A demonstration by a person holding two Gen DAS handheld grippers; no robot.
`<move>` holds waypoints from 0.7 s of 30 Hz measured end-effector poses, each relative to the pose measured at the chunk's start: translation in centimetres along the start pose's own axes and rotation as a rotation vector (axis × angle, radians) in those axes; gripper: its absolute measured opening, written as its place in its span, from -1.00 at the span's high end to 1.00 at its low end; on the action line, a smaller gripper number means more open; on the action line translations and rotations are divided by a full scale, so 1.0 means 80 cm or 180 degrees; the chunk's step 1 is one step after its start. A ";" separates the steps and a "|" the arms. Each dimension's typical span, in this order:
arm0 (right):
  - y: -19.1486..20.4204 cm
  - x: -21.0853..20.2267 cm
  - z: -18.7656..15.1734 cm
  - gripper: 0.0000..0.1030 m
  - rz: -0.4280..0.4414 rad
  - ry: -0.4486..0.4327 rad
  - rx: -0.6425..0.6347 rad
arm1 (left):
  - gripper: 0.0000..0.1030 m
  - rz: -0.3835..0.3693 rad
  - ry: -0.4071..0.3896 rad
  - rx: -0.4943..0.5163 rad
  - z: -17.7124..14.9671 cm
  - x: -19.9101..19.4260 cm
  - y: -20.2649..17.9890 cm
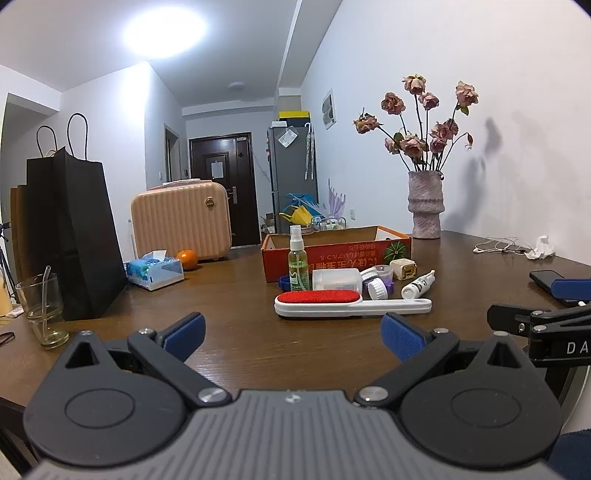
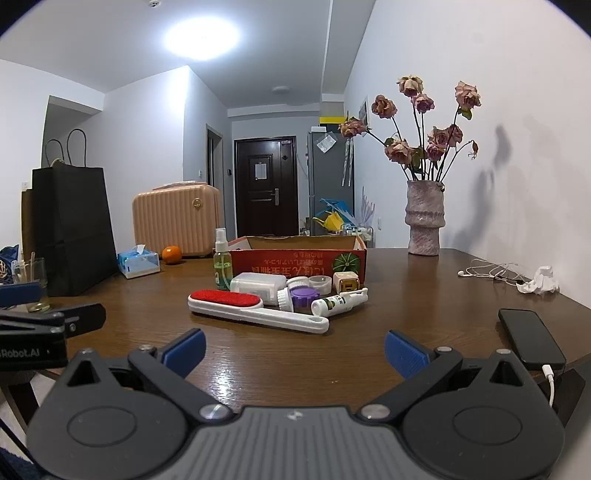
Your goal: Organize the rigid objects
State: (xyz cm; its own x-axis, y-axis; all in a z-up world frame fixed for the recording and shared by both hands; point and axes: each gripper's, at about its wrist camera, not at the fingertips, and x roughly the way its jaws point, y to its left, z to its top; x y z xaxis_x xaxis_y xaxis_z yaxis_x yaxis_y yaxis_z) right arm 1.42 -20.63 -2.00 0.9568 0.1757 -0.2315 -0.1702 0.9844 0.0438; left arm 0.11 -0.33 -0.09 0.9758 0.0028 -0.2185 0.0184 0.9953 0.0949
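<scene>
1. White walls (image 1: pixel 461 55) and a white ceiling enclosed the room; a round ceiling light (image 1: pixel 164 31) glared overhead.
2. Straight ahead, past the brown wooden table (image 1: pixel 229 295), a corridor ended at a dark door (image 1: pixel 221 184).
3. Ahead and slightly right stood a grey fridge (image 1: pixel 291 166).
4. Shadows marked the right-hand wall.

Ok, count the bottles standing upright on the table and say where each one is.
1: the green spray bottle stands at the red box's left front corner. The small white bottle beside the lint brush lies on its side. Others may hide behind the box.
</scene>
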 end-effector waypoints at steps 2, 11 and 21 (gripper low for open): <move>-0.001 0.000 0.000 -1.00 -0.0001 0.0008 0.0004 | -1.00 -0.0001 -0.0004 -0.0003 0.000 0.000 0.000; -0.002 -0.001 0.000 -1.00 -0.0001 -0.0003 -0.0007 | -1.00 0.0007 0.0014 -0.0010 0.001 -0.001 -0.001; -0.005 -0.004 -0.001 -1.00 -0.0018 -0.0019 0.0025 | -1.00 0.0001 0.0031 -0.0018 -0.002 0.000 0.000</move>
State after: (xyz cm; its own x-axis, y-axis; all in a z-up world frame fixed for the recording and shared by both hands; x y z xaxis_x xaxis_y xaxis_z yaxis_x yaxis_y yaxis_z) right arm 1.15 -21.09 -2.00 0.9591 0.1701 -0.2261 -0.1629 0.9854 0.0503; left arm 0.06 -0.34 -0.21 0.9737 0.0040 -0.2280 0.0169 0.9958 0.0896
